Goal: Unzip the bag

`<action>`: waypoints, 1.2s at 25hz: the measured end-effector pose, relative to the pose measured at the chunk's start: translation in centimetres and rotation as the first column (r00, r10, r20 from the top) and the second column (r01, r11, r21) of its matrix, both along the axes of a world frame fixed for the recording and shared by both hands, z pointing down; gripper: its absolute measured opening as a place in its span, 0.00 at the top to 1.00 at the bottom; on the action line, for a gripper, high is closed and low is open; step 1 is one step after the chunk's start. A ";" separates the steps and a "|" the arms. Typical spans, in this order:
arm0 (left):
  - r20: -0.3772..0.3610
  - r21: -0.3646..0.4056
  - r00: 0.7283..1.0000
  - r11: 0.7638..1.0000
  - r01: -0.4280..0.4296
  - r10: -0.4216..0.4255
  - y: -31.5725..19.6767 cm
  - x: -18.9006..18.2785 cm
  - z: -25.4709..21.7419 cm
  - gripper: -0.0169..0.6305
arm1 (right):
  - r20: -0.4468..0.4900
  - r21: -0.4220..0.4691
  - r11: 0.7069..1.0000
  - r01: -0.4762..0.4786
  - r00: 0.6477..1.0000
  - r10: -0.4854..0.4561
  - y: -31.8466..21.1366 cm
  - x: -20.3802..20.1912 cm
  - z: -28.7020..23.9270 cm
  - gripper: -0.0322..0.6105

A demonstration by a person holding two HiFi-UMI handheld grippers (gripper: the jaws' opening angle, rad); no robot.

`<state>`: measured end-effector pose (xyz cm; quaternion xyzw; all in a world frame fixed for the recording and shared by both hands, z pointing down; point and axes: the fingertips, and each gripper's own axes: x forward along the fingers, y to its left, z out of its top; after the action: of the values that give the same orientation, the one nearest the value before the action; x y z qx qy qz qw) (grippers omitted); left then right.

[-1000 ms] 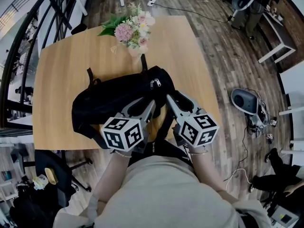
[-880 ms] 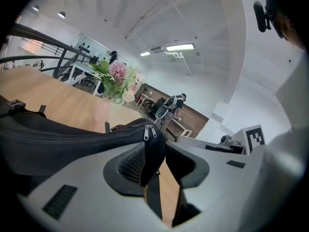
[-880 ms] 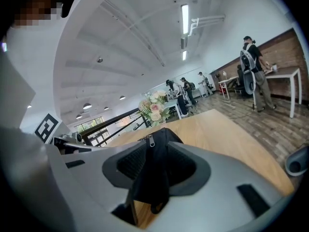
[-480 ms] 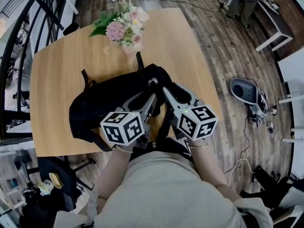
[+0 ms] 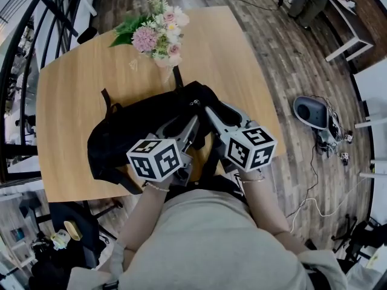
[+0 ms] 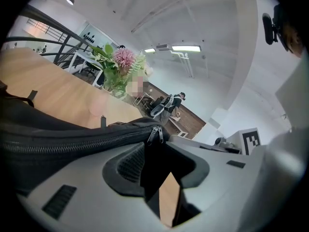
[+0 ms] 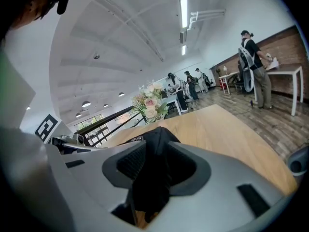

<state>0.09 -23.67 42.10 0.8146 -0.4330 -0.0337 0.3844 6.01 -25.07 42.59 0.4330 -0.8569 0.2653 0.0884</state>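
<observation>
The bag [image 5: 133,132] was laid on the table [image 5: 72,77], just on the near side of the flowers [image 5: 151,35], with its long side across the table. Its zipper [image 6: 72,146] was seen closed along the top, and the two pulls [image 6: 154,134] were found together at the end of the bag that lay closest to the flowers.

The left gripper [image 5: 195,125] was placed on the edge of the bag away from the flowers. Its jaws were nearly together, and dark cloth of the bag seemed to be pinched between them, directly below the pulls. The right gripper [image 5: 210,110] was set a little closer to the flowers, and its jaws were closed on a fold of black cloth at that same end.

The step in hand was judged to be the holding of the bag – the opening itself was not yet begun. For the next move, one gripper would probably have to be released and closed on a pull. The cloth would need to be kept tight by the other – otherwise the zipper could be expected to bunch and stick.
</observation>
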 end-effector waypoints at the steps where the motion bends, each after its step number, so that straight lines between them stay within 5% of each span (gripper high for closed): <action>1: -0.002 -0.001 1.000 1.000 0.000 0.000 -0.1 0.0 0.0 0.77 | 0.000 -0.009 1.000 0.000 1.000 0.000 0.0 -0.1 0.2 0.74; 30: -0.109 -0.073 0.993 0.997 0.031 -0.039 -1.8 0.4 2.0 0.77 | 0.008 -0.044 0.998 -0.045 0.999 0.045 -0.2 0.2 1.4 0.81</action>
<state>0.49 -25.43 44.11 0.7896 -0.4261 -0.0699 0.4360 6.16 -25.31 44.04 0.4488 -0.8414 0.2879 0.0879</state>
